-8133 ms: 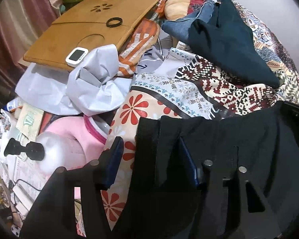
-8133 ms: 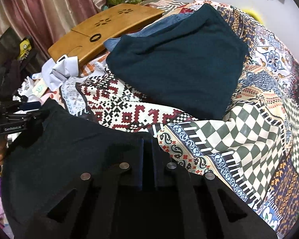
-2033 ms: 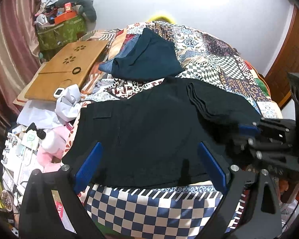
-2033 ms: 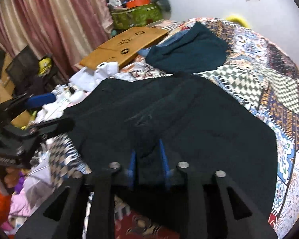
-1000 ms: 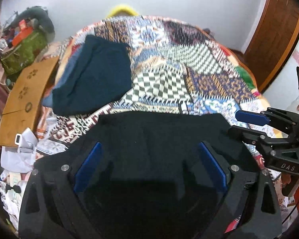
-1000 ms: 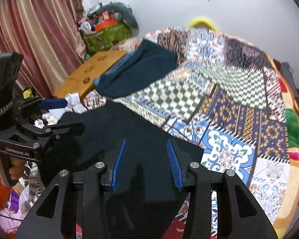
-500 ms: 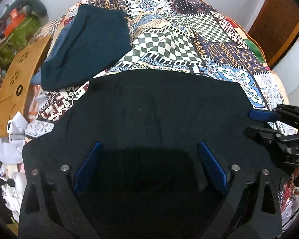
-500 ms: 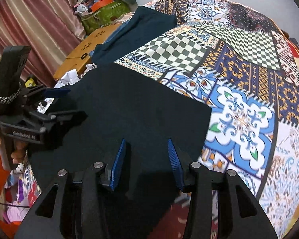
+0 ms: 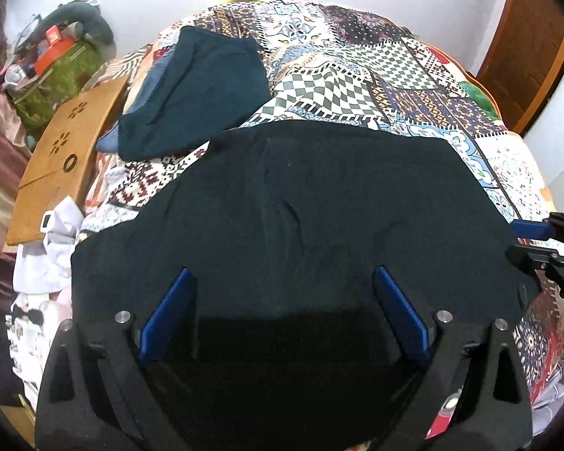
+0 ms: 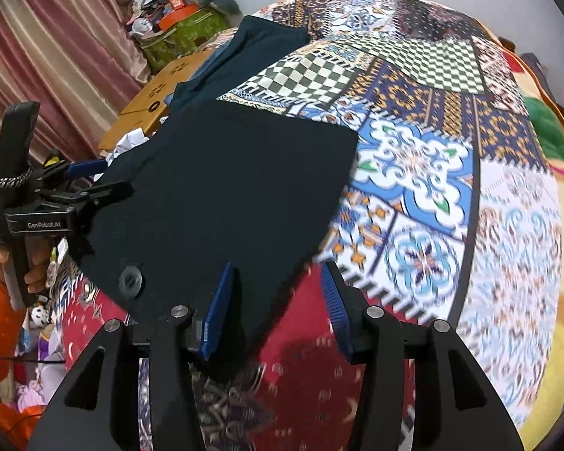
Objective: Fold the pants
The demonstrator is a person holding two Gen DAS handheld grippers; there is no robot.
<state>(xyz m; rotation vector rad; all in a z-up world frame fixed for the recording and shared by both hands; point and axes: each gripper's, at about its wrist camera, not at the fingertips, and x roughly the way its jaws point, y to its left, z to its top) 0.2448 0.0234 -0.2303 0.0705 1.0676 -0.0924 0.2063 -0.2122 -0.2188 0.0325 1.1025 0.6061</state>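
Both grippers spread wide, the black pants (image 9: 319,203) lie flat dead ahead of the left gripper (image 9: 282,300), the right gripper (image 10: 278,297) off their right edge.

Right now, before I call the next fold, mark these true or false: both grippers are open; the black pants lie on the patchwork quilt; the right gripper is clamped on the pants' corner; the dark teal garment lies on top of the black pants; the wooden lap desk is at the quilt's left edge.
1. Both grippers are open. True: the left gripper and right gripper show fingers spread with nothing pinched.
2. The black pants lie on the patchwork quilt. True.
3. The right gripper is clamped on the pants' corner. False: its jaws stand apart around the corner.
4. The dark teal garment lies on the pants. False: it lies apart, farther up the quilt.
5. The wooden lap desk sits at the quilt's left edge. True.
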